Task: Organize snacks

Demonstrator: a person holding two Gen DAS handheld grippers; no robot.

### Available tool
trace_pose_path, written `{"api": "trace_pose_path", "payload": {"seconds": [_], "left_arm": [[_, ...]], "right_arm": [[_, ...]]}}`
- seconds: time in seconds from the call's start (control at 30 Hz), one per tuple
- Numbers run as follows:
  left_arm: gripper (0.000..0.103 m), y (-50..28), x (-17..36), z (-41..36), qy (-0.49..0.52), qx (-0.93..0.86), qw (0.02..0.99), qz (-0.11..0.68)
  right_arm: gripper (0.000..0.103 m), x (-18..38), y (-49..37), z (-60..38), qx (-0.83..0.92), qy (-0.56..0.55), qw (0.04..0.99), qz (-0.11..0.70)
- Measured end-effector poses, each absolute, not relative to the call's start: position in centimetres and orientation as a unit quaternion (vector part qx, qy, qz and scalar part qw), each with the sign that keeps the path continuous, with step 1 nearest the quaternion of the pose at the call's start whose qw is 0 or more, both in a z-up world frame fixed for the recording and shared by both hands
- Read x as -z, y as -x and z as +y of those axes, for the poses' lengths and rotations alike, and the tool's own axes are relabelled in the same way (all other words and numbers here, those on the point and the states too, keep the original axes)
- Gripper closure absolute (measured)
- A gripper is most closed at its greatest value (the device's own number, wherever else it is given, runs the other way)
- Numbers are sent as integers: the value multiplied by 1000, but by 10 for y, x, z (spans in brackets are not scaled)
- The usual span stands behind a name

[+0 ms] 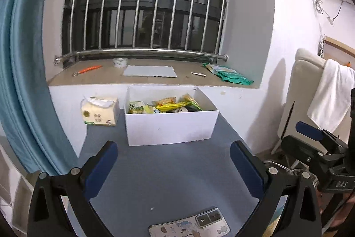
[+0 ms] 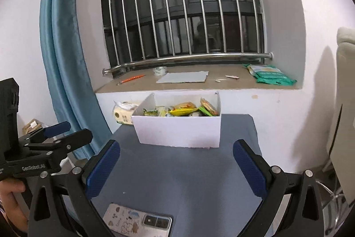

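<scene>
A white box (image 1: 170,128) stands at the far end of the blue-grey table, against the wall; it also shows in the right wrist view (image 2: 179,131). Several snack packets (image 1: 168,104) lie inside it, yellow, green and orange (image 2: 184,110). My left gripper (image 1: 174,149) is open and empty, held above the table in front of the box. My right gripper (image 2: 176,148) is open and empty, also short of the box. Each gripper shows at the edge of the other's view.
A phone (image 1: 190,226) in a patterned case lies on the near table (image 2: 138,221). A tissue pack (image 1: 101,111) sits left of the box. The window sill holds a green bag (image 1: 228,73), a grey sheet (image 1: 150,70), tape and an orange tool. A towel-draped chair (image 1: 328,94) stands right.
</scene>
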State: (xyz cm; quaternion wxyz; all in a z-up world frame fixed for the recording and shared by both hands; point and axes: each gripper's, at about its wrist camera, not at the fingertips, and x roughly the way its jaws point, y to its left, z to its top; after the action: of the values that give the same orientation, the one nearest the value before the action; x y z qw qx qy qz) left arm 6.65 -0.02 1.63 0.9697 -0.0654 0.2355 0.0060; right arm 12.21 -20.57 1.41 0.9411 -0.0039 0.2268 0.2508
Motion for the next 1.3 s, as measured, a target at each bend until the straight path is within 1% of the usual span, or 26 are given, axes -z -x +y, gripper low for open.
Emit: {"api": "trace_pose_path", "payload": {"seconds": [0.1, 0.23, 1.3], "left_arm": [[0, -64, -17, -5, 54, -10, 970, 237], [0, -61, -17, -2, 64, -4, 971, 232], [0, -57, -17, -5, 55, -5, 972, 226]], "right_arm": [[0, -17, -117, -203, -248, 15, 943, 222], [0, -18, -111, -200, -256, 20, 942, 215], [0, -14, -114, -198, -260, 20, 938, 228]]}}
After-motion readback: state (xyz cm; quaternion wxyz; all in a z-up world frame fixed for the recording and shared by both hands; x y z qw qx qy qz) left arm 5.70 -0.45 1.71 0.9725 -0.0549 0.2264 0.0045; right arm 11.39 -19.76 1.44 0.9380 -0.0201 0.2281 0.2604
